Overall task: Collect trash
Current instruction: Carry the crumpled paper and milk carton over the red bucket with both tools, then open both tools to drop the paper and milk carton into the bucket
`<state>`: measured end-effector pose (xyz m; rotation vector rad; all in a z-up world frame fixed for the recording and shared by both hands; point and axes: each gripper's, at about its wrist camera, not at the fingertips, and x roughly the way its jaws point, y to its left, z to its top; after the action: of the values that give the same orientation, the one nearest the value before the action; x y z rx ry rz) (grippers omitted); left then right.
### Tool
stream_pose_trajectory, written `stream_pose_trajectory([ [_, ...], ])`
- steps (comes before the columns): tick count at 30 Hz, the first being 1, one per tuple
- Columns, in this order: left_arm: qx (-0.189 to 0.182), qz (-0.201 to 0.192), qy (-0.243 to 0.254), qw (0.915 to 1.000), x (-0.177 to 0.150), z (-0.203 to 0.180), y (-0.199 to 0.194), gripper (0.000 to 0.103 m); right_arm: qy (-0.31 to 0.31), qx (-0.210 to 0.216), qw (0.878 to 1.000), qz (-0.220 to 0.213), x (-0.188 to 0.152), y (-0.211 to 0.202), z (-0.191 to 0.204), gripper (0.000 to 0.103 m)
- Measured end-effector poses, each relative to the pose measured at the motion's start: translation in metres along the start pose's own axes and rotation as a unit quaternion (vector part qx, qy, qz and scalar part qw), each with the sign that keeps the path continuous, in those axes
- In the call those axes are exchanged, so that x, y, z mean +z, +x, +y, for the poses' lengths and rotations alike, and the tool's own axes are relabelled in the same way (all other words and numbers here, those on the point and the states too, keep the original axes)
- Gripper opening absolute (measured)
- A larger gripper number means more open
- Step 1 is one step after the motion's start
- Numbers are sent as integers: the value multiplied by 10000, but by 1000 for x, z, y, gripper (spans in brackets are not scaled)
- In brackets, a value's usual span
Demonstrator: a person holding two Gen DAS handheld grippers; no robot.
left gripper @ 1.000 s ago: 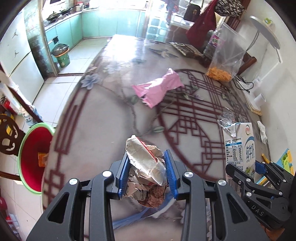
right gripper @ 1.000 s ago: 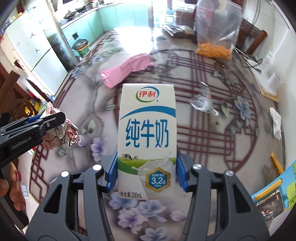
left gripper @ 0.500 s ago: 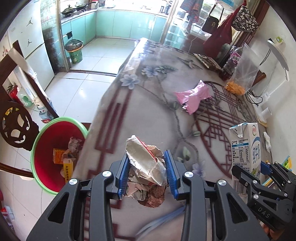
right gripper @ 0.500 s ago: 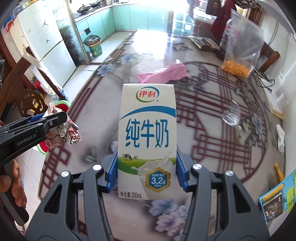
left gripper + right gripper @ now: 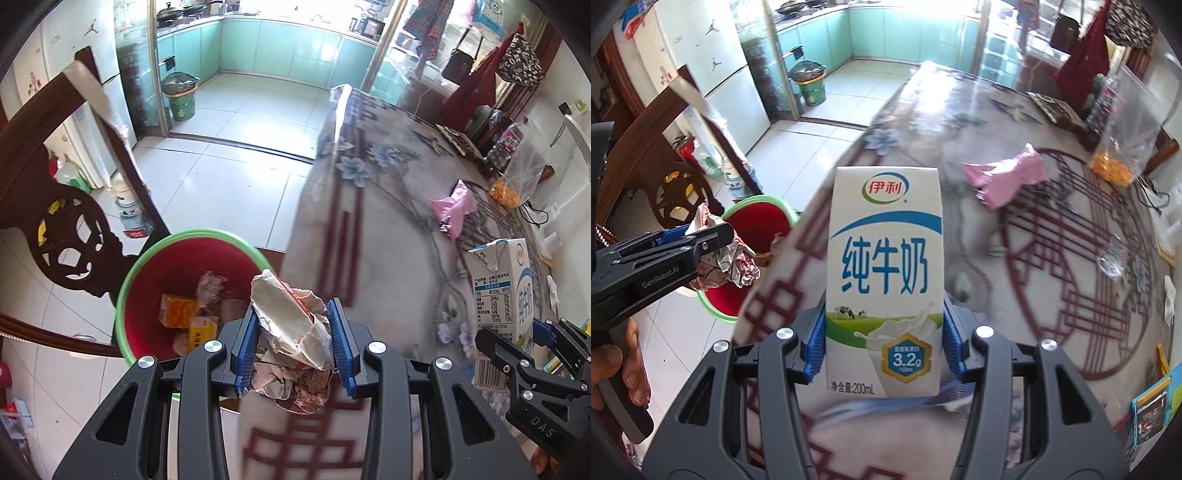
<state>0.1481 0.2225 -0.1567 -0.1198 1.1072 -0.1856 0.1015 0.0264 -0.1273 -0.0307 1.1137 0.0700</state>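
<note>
My left gripper (image 5: 293, 338) is shut on a crumpled paper wrapper (image 5: 291, 332), held at the table's left edge just right of a red bin with a green rim (image 5: 147, 258) on the floor. The bin holds orange boxes and crumpled paper. My right gripper (image 5: 882, 341) is shut on a white milk carton (image 5: 884, 280), upright above the table. The carton also shows in the left wrist view (image 5: 504, 291). The left gripper (image 5: 713, 240) and its wrapper (image 5: 727, 262) show in the right wrist view, over the bin (image 5: 753, 218).
A pink packet (image 5: 452, 208) lies on the patterned table (image 5: 388, 240), with a clear bag of orange snacks (image 5: 517, 181) and a clear plastic scrap (image 5: 1113, 258) farther right. A carved dark wooden chair (image 5: 66, 229) stands left of the bin. A small green bin (image 5: 181, 96) stands by the kitchen.
Both grippers have moved left toward the table's edge with their loads. The red bin has come into fuller view, close below the left gripper.
</note>
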Motion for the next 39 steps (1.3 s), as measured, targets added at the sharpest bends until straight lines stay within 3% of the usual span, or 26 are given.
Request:
stream_pose_trajectory([
  [12, 266, -63, -442, 9987, 4, 66, 2, 34, -614, 166, 9980, -6, 25, 12, 60, 50],
  [19, 417, 134, -710, 9965, -3, 97, 15, 34, -869, 434, 9953, 3, 42, 19, 88, 50],
  [29, 528, 250, -781, 9952, 6, 110, 36, 35, -983, 681, 9928, 31, 56, 30, 117, 50],
  [33, 576, 271, -804, 9947, 10, 112, 44, 35, -896, 1030, 9905, 156, 60, 41, 122, 50],
  [39, 614, 343, -818, 9942, 13, 116, 53, 35, -988, 994, 9899, 222, 64, 51, 131, 50],
])
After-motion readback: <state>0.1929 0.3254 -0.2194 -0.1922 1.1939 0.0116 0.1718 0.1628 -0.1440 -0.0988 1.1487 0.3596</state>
